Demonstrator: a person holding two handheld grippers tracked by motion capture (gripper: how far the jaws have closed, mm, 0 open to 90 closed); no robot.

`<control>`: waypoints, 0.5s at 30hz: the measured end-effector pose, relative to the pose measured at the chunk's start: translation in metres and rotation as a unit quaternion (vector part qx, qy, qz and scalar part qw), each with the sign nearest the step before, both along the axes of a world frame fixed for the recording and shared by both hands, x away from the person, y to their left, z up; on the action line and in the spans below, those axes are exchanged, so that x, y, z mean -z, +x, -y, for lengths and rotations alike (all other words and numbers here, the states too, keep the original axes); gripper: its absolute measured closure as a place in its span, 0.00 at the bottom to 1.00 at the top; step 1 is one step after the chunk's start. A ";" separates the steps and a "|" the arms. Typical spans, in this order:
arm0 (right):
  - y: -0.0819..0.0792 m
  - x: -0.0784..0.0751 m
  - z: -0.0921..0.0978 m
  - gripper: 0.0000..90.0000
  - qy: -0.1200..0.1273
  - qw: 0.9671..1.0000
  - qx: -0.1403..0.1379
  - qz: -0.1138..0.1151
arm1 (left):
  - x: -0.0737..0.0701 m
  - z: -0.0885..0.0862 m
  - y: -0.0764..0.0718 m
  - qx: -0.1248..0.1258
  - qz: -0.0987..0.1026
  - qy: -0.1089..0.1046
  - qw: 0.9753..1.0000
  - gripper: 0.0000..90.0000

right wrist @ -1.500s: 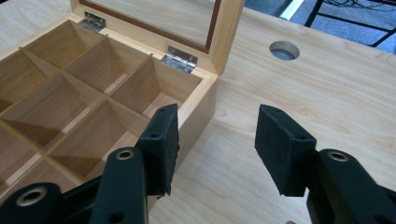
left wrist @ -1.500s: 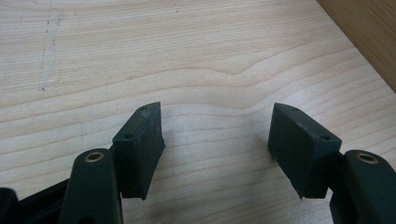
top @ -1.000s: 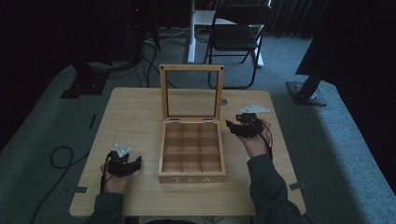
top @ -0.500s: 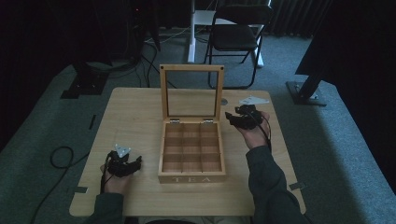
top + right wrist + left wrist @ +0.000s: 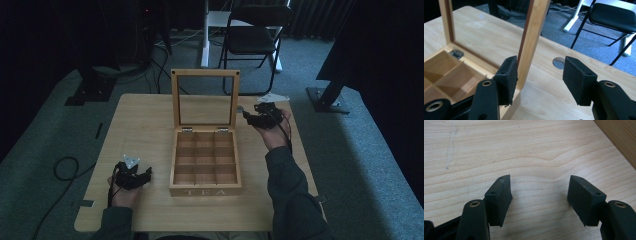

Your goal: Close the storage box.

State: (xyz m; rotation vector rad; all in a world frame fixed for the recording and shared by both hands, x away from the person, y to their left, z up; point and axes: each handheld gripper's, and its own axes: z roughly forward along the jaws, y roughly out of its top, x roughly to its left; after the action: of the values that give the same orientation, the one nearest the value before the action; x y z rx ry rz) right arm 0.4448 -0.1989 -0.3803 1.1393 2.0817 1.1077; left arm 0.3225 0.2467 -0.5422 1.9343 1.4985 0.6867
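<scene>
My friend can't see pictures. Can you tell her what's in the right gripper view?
Two black open jaws of the right gripper reach toward the upright lid of a wooden tea box, with the lid's side rail right by the left jaw. The box's empty compartments sit at lower left on a pale table. A black chair stands on the floor beyond.

Dark grey-green long sleeves [image 5: 290,200] cover both forearms. Each black two-jaw tongs, left [image 5: 540,195] and right [image 5: 540,77], carries brass-coloured pivot screws [image 5: 486,83], flat rectangular pads and a grey three-cornered plate [image 5: 131,161].
</scene>
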 end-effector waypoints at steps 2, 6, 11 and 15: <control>0.004 -0.002 0.001 0.49 0.009 1.000 0.001 0.003 | 0.000 0.000 0.000 -0.001 0.000 -0.001 1.000 0.40; 0.011 -0.003 0.001 0.49 0.013 1.000 0.003 0.002 | 0.000 0.000 0.000 0.000 0.001 -0.002 1.000 0.40; 0.023 0.000 -0.005 0.48 0.014 1.000 -0.005 0.007 | 0.000 0.000 0.000 0.000 0.002 -0.002 1.000 0.40; 0.031 0.006 -0.011 0.48 0.030 0.999 -0.020 0.005 | 0.000 0.000 0.000 0.000 0.002 -0.002 1.000 0.40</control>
State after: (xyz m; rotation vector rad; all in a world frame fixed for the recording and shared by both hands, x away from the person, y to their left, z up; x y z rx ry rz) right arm 0.4753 -0.1875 -0.3867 1.1232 2.0844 1.2000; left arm 0.3227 0.2463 -0.5427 1.9296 1.4960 0.6860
